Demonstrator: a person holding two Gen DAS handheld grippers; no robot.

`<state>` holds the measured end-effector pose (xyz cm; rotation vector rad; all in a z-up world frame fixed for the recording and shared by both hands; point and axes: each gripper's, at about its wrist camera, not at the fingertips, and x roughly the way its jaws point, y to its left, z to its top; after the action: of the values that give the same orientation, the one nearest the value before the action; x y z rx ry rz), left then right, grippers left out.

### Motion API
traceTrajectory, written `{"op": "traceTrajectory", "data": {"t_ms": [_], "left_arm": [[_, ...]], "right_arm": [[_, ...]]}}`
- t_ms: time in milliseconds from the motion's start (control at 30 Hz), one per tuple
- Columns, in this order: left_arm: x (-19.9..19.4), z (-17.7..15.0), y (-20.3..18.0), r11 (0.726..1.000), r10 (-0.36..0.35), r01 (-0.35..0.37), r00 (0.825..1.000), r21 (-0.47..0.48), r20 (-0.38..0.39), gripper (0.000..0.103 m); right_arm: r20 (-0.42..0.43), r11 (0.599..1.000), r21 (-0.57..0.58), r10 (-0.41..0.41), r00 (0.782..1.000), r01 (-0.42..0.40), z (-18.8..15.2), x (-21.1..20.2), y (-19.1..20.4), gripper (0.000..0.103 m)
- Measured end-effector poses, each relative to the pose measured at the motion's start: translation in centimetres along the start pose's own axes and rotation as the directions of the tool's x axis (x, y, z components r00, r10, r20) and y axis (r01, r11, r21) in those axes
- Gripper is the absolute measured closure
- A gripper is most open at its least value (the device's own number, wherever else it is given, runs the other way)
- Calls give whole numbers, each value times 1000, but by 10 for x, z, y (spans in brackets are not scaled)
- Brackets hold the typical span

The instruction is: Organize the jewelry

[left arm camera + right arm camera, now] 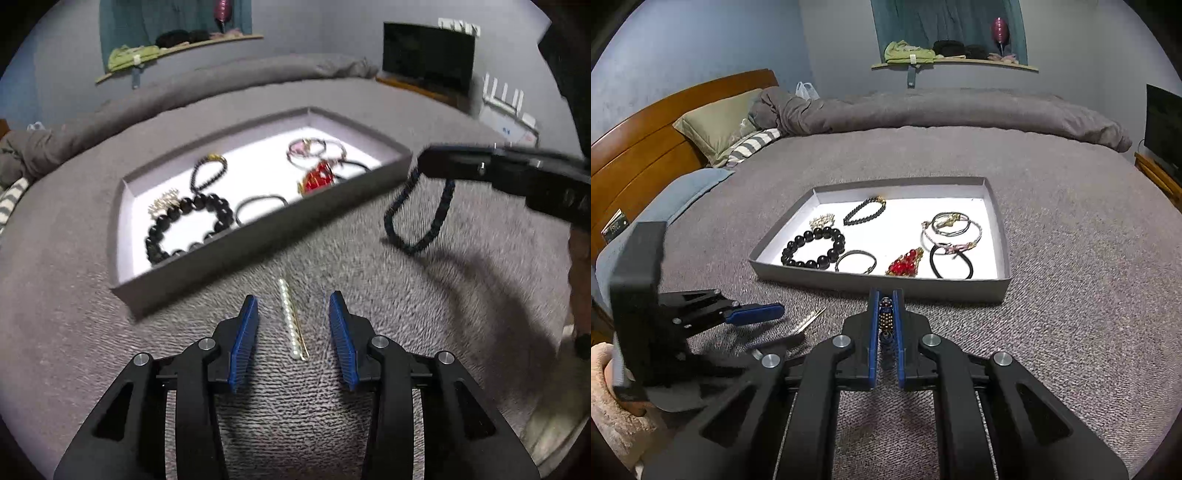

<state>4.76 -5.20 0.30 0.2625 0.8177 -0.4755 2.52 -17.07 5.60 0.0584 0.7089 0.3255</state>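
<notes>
Grey bedding (1052,206) with a rough weave covers the bed and carries everything. On it lies a shallow grey tray (1001,236) with a white floor, just ahead of both pairs of tongs.

The left gripper (293,314) has its blue pads apart, not touching anything. Between them, on the bedding, lies a thin hair pin with a row of pearls (291,319), free on both sides. In the right wrist view this pin (809,321) is only a pale streak and its near end is hidden behind the right tongs.

The right gripper (886,299) is clamped on a beaded bracelet (885,317), dark blue with some golden beads. In its own view only a short part of the beads shows in the narrow slit between the pads. From the left wrist view the bracelet (421,218) hangs as a loop under the right tongs, above the bedding, to the right of the left tongs and near the tray's right corner. This part of the picture is blurred, so single beads cannot be told.

Inside the tray lie a bracelet of large black beads (812,247), a thin black bead bracelet (864,210), a small golden piece (822,220) too small to name, a red beaded ornament (905,264), a black hair tie (951,262), a thin dark bangle (855,261) and several thin bangles (951,227) that overlap one another.

A person's hand in a fluffy sleeve (613,406) is cut off at the left edge.
</notes>
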Motion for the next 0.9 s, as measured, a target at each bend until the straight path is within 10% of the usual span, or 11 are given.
{"op": "traceTrajectory", "data": {"t_ms": [233,900], "left_arm": [[10,-6,2,1000,23,-23,999,1,-39,93],[-43,66,16,1000,26,-27,991,8,128,95]], "right_arm": [[7,1000,3,7,1000,-7,-2,-4,0,96],[109,999,8,41,993,-42,65,-8,-2,96]]}}
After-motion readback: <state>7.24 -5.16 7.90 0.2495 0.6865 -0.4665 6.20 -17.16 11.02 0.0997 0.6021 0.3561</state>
